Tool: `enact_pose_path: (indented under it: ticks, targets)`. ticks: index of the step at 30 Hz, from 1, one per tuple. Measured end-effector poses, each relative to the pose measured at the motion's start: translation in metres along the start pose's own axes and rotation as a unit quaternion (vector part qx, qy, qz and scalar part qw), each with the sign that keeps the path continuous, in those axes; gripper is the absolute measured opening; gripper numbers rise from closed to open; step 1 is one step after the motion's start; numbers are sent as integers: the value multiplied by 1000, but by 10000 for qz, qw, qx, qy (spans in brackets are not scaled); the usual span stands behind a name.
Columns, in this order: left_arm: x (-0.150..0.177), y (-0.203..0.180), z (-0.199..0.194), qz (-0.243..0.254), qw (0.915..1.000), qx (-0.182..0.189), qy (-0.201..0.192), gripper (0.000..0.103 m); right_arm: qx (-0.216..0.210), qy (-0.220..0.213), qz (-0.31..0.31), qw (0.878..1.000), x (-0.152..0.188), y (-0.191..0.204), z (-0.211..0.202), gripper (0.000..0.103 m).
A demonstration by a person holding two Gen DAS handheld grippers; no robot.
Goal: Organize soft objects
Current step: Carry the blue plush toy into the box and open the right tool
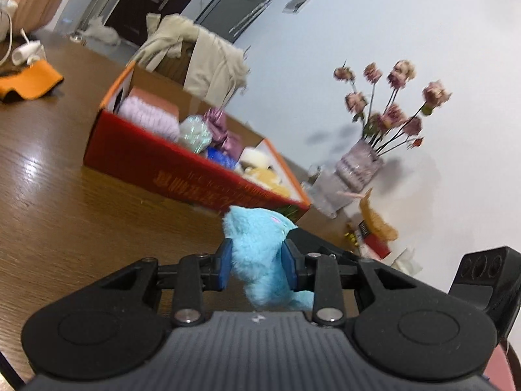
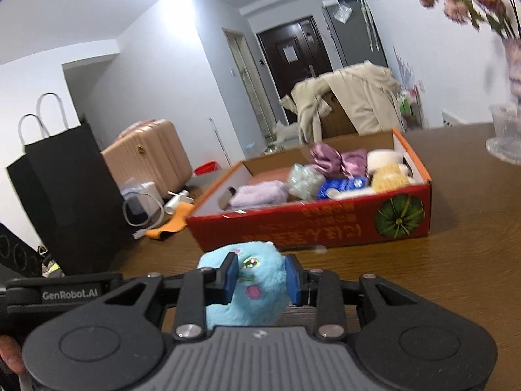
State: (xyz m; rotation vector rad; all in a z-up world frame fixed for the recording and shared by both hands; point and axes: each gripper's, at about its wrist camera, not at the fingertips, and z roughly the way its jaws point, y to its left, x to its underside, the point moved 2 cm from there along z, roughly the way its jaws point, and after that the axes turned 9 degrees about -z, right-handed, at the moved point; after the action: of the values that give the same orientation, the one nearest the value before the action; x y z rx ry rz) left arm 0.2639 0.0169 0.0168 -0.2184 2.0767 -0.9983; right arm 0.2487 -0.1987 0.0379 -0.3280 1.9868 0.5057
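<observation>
Left tool (image 1: 257, 268): blue pads pressed into a blue plush toy (image 1: 260, 254), pinching its body. Right tool (image 2: 260, 280): also clamped on the blue plush toy (image 2: 250, 280), here at the head, face with green eye and pink cheek showing. We judge it one toy held at both ends, though neither view shows both grips together. It sits in the air over the wooden tabletop (image 1: 65, 195), just short of the near wall of the red cardboard box (image 2: 309, 228).

Box contents so far: lilac fuzzy cloth (image 2: 257, 194), pale green mesh puff (image 2: 304, 179), purple satin piece (image 2: 335, 159), blue packet (image 2: 342, 185), yellow plush (image 2: 389, 177).

Progress, as we read it: mostly packed; this toy not yet in. An orange cloth (image 1: 29, 81) lies apart on the tabletop; whether it belongs to the job we cannot say.
</observation>
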Motion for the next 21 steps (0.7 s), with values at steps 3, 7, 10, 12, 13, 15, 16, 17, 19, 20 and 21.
enact_pose_path:
  ticks: [3,7,10,12,13,15,16,17,19,20,21]
  targets:
    - [-12,-11,-6,161,9997,94,-140,32,49,-149,-162,9997,-15,7,-9,30]
    - [-49,-30,3,487,9978,243,-370,32,98,-489,-441,9978,-55,6,-4,30]
    - [-81,-38,24,680,9962,174,-515,32,76,-641,-610,9961,-86,-5,19,30]
    - [-99,-37,44,681,9965,52,-486,32,60,-578,-677,9960,-100,-17,42,30]
    - [-107,-34,56,669,9966,-31,-470,32,22,-521,-629,9967,-105,-25,55,30]
    - [-118,-25,78,649,9969,-222,-397,32,-99,-332,-454,9984,-110,-44,84,30]
    - [-121,-19,91,635,9968,-334,-356,32,-168,-226,-345,9990,-109,-54,97,30]
    - [-124,-11,101,591,9969,-426,-286,32,-202,-142,-323,9992,-107,-61,111,30]
    - [-121,8,131,512,9964,-676,22,31,-146,125,-218,9996,-95,-80,142,29]
    - [-118,15,143,574,9947,-838,150,29,-109,338,-126,9993,-89,-87,156,29]
    - [-112,23,160,736,9903,-1112,385,29,-43,583,-50,9983,-81,-94,167,25]
